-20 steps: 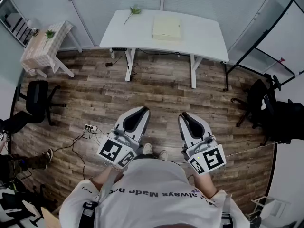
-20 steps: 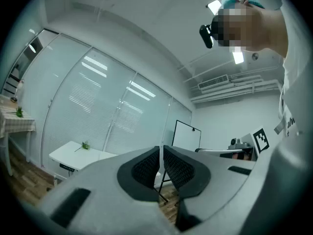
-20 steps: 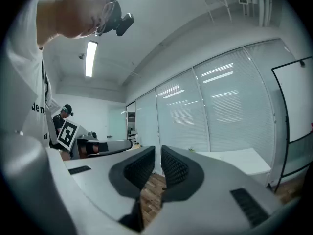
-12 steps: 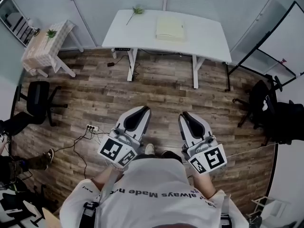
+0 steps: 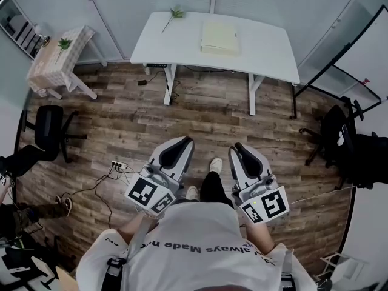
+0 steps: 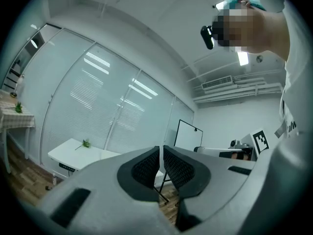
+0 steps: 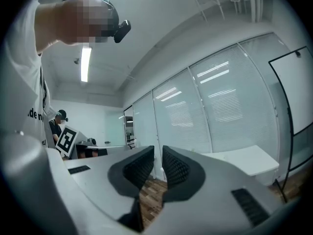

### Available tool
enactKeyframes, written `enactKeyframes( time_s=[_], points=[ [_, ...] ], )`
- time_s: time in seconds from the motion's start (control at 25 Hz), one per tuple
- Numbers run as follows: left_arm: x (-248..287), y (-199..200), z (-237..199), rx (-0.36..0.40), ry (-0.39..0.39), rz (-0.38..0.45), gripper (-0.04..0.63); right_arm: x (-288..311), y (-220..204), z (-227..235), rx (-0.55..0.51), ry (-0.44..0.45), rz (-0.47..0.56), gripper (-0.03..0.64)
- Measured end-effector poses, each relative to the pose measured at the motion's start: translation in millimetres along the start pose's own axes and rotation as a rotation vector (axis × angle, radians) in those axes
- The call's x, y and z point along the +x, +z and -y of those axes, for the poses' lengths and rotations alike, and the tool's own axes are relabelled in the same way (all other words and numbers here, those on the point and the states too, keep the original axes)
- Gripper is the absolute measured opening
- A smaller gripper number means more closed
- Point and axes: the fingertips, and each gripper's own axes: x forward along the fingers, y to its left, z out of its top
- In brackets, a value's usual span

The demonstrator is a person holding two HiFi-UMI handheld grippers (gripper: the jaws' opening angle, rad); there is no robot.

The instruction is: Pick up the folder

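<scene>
the pale folder [image 5: 219, 37] is seen lying flat near the far edge of the white desk [image 5: 267, 53], about midway along it. the left gripper [image 5: 180, 144] and the right gripper [image 5: 240, 148] are held level above the wooden floor [image 5: 121, 126], well apart from the desk, each clenched on nothing.

Right foot [image 5: 215, 165] stepped forward toward desk [image 5: 270, 53].

Folder [image 5: 219, 37] lies on desk [image 5: 262, 48], right of sprig [image 5: 173, 15].

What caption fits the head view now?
Left gripper and right gripper, both shut, face the folder on the white desk.
</scene>
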Motion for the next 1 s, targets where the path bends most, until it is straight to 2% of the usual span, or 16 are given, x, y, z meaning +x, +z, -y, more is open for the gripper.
enactKeyframes(
  time_s=[0.16, 1.0],
  points=[
    [27, 0, -10, 0.000, 0.005, 0.005, 0.029, 15, 5, 25, -0.005, 0.010, 0.009, 0.044],
    [239, 9, -58, 0.011, 0.060, 0.027, 0.029, 104, 38, 217, -0.006, 0.095, 0.005, 0.044]
  ],
)
